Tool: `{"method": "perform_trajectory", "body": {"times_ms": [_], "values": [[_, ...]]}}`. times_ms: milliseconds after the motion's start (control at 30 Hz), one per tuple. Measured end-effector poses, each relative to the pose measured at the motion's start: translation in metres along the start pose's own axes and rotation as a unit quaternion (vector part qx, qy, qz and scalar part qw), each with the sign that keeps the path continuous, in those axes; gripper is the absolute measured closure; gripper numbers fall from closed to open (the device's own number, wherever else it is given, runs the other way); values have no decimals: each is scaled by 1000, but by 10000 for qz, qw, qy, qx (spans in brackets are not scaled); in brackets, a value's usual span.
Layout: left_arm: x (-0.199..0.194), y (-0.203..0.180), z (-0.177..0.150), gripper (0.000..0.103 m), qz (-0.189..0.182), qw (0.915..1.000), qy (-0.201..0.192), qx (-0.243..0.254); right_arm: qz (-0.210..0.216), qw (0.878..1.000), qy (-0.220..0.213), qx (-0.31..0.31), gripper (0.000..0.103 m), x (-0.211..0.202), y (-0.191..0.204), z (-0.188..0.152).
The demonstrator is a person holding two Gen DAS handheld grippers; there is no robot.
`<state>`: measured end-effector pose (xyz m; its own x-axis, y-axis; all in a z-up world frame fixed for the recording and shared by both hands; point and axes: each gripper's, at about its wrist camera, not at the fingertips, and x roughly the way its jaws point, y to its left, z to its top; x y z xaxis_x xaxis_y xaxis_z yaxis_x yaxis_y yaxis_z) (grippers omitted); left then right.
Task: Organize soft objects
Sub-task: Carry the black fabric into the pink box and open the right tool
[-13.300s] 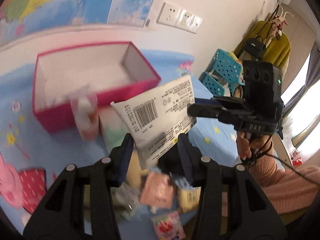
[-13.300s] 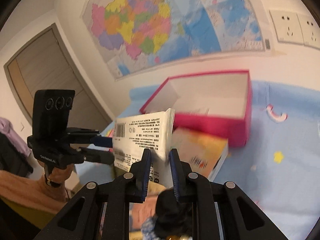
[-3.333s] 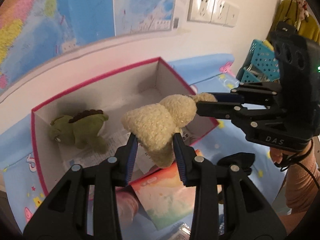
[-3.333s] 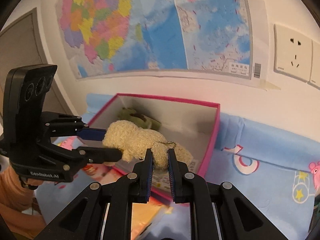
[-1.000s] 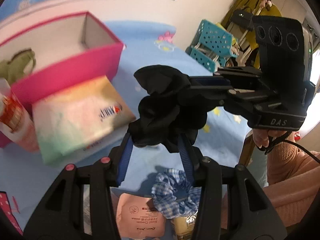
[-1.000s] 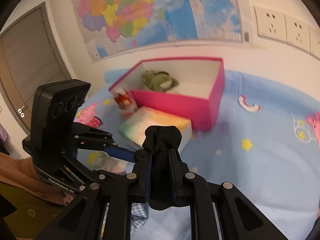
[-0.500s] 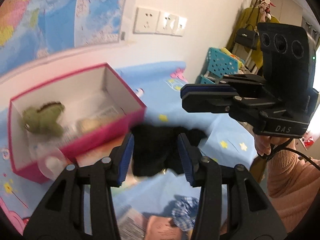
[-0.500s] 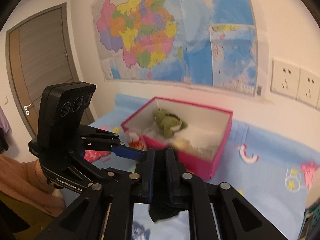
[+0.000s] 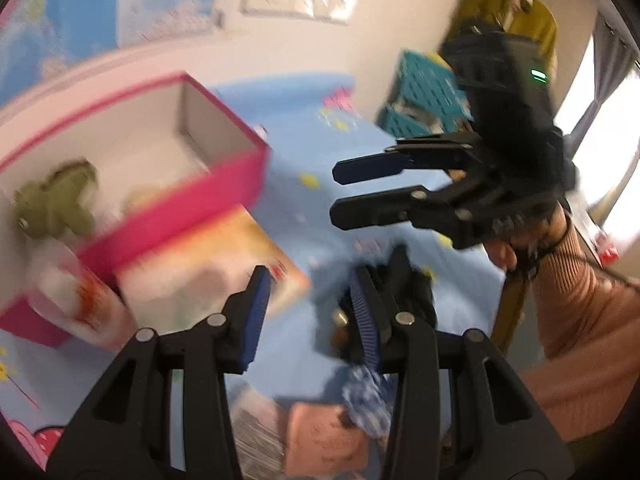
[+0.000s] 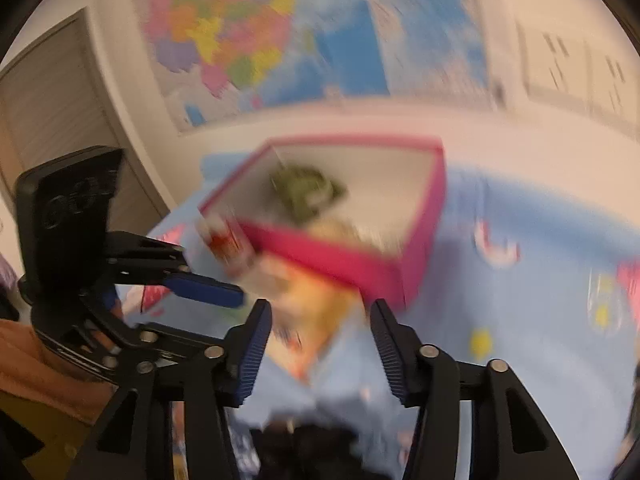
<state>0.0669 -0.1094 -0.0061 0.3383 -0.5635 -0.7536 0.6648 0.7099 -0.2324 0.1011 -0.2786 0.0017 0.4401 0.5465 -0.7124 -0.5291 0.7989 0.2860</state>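
Since a second ago, the black fabric scrunchie (image 9: 404, 292) has left both grippers and lies on the blue surface (image 9: 304, 148). Right gripper (image 10: 320, 344) fingers have just been opening and stand released and empty. Left gripper (image 9: 310, 312) fingers are parted, empty; the scrunchie sits just behind the right-hand finger (image 9: 364, 320), nearer this hand, well short of the pink cardboard box (image 9: 192, 204).

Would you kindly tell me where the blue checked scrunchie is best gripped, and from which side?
I'd probably pinch its ruffled rim from straight above: the blue checked scrunchie lies flat on the blue sheet, hemmed by a pink packet and black fabric.
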Motion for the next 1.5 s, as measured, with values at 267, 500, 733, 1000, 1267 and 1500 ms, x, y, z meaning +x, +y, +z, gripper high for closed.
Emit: {"method": "perform_trajectory", "body": {"times_ms": [267,500,733,1000,1267,1500], "values": [[40,-13,-24,59,-419,9968,683,13,88,9955,827,457,38,20,-15,-63],[68,-10,-24,58,-678,9918,1061,-221,62,9971,693,300,87,18,-1,-64],[47,-14,-11,58,-721,9950,631,-277,84,9999,-15,-132,89,-23,24,-26],[-5,-2,34,58,-175,9993,-198,-273,-47,9944,-677,-805,89,-42,43,44],[-17,52,94,58,669,9932,-458,-833,-123,9891,-1017,-1062,89,-14,31,118],[1,90,123,58,1082,9872,-281,-1134,-234,9915,-802,-1000,89,38,14,154]]}}
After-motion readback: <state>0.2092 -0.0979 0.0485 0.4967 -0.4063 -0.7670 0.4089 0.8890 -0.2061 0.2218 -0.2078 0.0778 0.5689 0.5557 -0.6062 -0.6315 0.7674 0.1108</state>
